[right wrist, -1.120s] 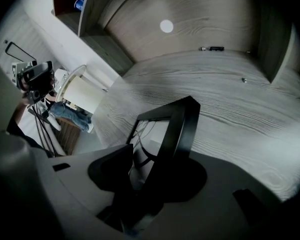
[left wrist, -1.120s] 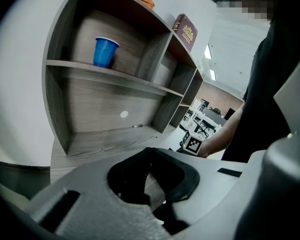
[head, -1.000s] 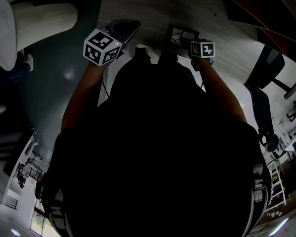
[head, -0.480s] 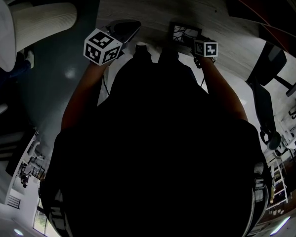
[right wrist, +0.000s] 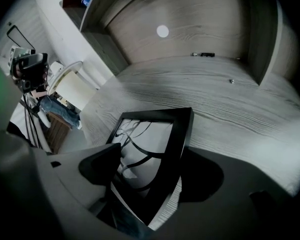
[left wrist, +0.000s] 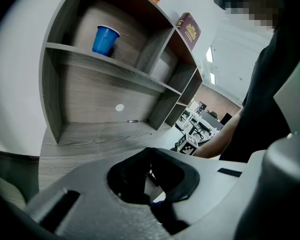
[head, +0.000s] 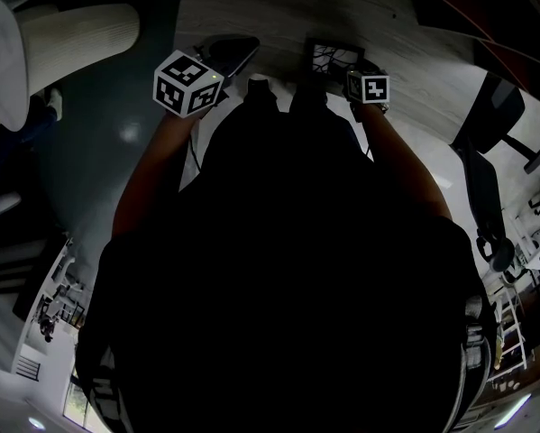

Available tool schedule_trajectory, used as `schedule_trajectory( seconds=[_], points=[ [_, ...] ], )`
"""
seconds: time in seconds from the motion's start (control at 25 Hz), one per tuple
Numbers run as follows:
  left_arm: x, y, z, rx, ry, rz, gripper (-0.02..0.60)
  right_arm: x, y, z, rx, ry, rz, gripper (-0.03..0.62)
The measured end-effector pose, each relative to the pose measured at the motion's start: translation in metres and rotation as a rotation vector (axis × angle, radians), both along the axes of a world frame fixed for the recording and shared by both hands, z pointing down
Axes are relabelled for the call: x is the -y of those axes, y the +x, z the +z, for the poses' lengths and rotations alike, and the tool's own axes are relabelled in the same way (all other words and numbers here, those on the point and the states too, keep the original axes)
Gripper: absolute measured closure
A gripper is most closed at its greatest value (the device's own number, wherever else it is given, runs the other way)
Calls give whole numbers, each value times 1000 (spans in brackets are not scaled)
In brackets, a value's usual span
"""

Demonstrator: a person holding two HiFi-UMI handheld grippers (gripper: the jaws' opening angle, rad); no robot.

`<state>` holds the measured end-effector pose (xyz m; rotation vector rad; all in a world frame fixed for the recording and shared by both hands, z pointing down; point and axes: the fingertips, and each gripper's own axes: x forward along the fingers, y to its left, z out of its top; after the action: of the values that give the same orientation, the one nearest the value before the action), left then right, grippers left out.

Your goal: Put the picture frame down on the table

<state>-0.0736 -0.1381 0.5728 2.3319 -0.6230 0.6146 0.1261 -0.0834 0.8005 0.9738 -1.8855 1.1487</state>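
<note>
The picture frame [right wrist: 155, 149] is black, with a white picture crossed by black lines. It rests on the grey wood table [right wrist: 225, 104], tilted, with its lower end between the jaws of my right gripper [right wrist: 155, 161]. Those jaws have just been opening and stand wide beside the frame's edges without pressing on it. In the head view the frame [head: 331, 59] lies just beyond the right gripper [head: 355, 69]. My left gripper [head: 236, 49] hangs over the table to the frame's left. In its own view the left gripper [left wrist: 155, 154] has its jaws together and holds nothing.
A grey shelf unit [left wrist: 109, 69] stands at the table's back, with a blue cup [left wrist: 105, 39] on a shelf and a book [left wrist: 189, 30] on top. A white ribbed cylinder [head: 76, 32] stands left of the table. An office chair [head: 493, 120] is at the right.
The right gripper's marker cube swayed slightly to the right and came back. The picture frame and the left gripper stay where they were.
</note>
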Motion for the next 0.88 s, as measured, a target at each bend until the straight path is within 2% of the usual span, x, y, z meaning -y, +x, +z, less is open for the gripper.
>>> schedule_trajectory(
  seconds=[0.6,0.88],
  points=[
    [-5,-16,7,-23,-25,-27,565,6,-4,6,-88,-28,94,227],
    [-12,-20,10,-44,-42,-21,565,7,-1,9,-129,14,126,214]
  ],
)
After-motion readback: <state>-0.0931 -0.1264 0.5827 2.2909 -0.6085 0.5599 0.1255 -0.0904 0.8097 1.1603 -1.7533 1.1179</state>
